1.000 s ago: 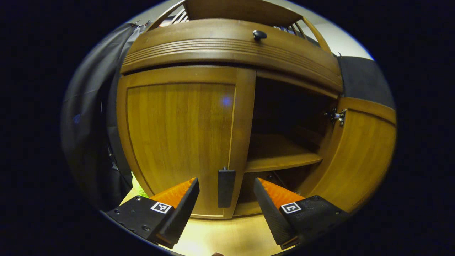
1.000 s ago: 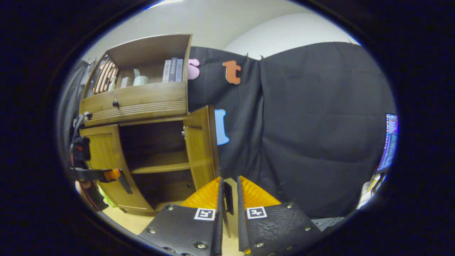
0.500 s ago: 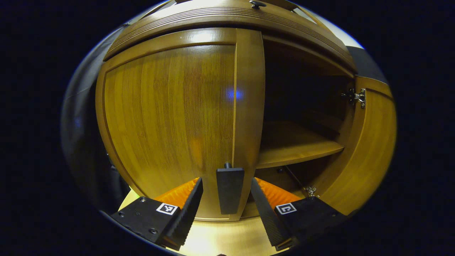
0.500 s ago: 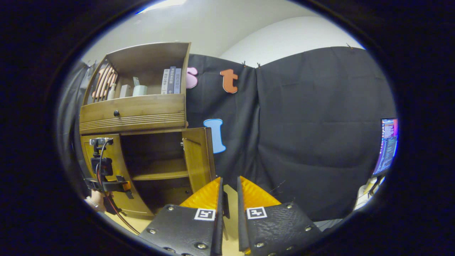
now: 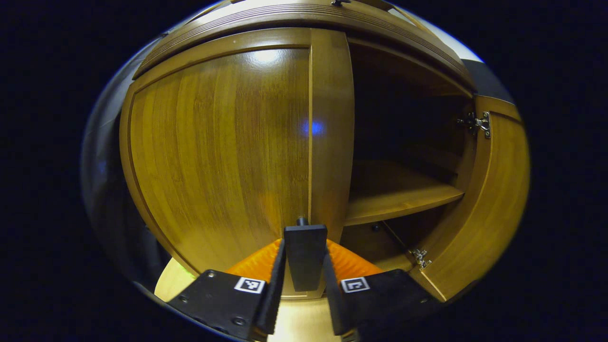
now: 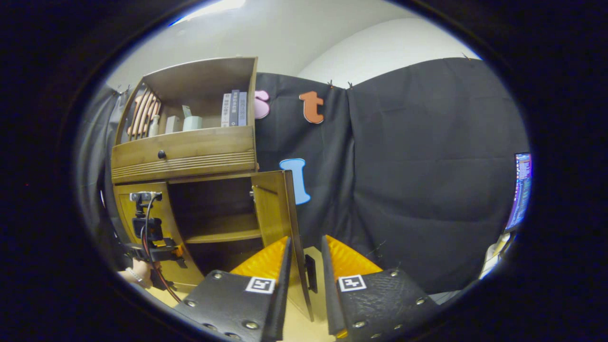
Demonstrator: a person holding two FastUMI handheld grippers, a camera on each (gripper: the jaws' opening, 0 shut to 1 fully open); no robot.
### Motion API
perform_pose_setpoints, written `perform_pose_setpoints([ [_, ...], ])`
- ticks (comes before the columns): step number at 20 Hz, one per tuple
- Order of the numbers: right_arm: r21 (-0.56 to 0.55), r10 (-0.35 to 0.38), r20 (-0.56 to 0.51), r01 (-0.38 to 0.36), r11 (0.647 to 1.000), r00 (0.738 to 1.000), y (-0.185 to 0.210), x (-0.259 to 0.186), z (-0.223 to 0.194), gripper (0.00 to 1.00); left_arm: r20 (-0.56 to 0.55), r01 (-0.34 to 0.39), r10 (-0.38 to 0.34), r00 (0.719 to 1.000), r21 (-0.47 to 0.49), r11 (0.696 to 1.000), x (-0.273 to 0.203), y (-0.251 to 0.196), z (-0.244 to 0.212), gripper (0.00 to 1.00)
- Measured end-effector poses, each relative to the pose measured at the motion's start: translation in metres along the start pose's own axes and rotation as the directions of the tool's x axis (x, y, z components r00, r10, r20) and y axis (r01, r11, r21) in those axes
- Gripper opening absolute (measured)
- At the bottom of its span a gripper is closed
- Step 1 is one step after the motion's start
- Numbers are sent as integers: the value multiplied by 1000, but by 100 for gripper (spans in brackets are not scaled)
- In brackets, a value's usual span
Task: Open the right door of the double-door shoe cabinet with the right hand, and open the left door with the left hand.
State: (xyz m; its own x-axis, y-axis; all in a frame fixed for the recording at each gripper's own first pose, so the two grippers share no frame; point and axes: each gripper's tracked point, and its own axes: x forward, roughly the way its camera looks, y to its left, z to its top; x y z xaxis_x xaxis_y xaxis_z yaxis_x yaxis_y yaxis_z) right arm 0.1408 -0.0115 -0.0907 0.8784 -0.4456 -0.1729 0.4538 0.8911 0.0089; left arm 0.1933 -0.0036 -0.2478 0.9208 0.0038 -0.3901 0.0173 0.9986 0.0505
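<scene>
Left gripper view has the left claw (image 5: 304, 280) closed snugly on the dark handle (image 5: 305, 256) of the left door (image 5: 223, 147), which sits shut beside the open right door (image 5: 489, 199); I'd pull straight back, then swing outward around the hinge, keeping the grip square. Right of the handle, a shelf (image 5: 399, 194) sits inside the cabinet. Right gripper view shows the right claw (image 6: 306, 280) slightly parted around the right door's edge, not pressing it, above a pale wooden floor (image 6: 304, 327).

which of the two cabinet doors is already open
The right wooden door is swung wide, baring the inner shelf. The left wooden door sits closed, with the left gripper clamping its black handle.
</scene>
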Motion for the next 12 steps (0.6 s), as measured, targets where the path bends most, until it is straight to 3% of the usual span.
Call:
perform_pose_setpoints([
  [1, -5, 1, 0, -1, 1000, 1000, -1, -1, 0, 42, 4, -3, 3, 1000, -3, 1000, 2, -1, 2, 36],
  [2, -7, 3, -1, -3, 1000, 1000, 0, 0, 0, 43, -2, -6, 6, 1000, -3, 1000, 2, 0, -1, 37],
  [3, -6, 5, -2, -5, 1000, 1000, 0, -2, -1, 34, -2, -9, 9, 1000, -3, 1000, 2, 1, -1, 37],
  [4, -4, 7, -4, -7, 1000, 1000, 1, -3, -2, 34, -1, -10, 10, 1000, -7, 1000, 2, 1, -1, 36],
  [5, -2, 9, -5, -9, 1000, 1000, 0, -3, -2, 43, 0, -10, 10, 1000, -11, 1000, 2, 0, 0, 36],
  [7, -2, 11, -6, -11, 1000, 1000, 0, -5, -1, 43, -7, -14, 14, 1000, -14, 1000, 0, 0, -1, 35],
  [8, -3, 12, -7, -12, 1000, 1000, 0, -5, -1, 34, -6, -15, 15, 1000, -16, 1000, -2, 0, -2, 35],
  [10, -3, 20, -10, -21, 1000, 1000, 2, -4, -1, 43, -4, -14, 14, 1000, -20, 1000, -10, 1, -4, 34],
  [12, -2, 36, -13, -36, 999, 999, 6, -4, -2, 43, 1, -12, 12, 1000, -19, 1000, -14, 1, -5, 34],
])
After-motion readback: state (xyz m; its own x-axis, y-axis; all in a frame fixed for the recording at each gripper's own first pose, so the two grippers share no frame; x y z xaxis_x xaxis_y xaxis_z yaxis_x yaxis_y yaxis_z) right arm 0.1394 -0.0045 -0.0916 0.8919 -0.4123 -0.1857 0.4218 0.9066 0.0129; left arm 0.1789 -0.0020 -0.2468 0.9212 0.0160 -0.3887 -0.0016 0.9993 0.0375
